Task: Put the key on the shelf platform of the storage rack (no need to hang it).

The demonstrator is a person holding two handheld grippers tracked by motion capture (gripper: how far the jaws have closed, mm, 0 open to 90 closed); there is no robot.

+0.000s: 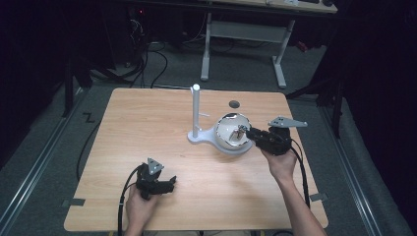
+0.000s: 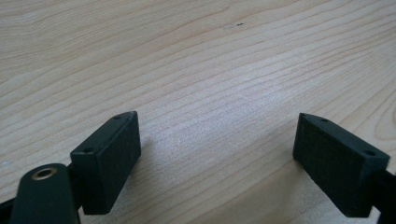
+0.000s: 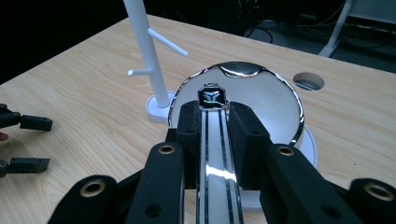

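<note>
The light wood-grain surface (image 1: 162, 132) is rectangular with rounded corners, and a small round dark cable hole (image 1: 234, 104) sits near its far edge. A white plastic stand with an upright post and short side pegs (image 1: 195, 115) rises near the middle of the surface, on a round white foot. Beyond the far edge, a white metal frame of another desk (image 1: 243, 46) stands on the grey floor (image 1: 59, 132), and black cables (image 1: 147, 64) trail across the floor to its left. Two small grey tape strips (image 1: 73, 202) lie at the near corners of the surface. The surroundings are dark.
</note>
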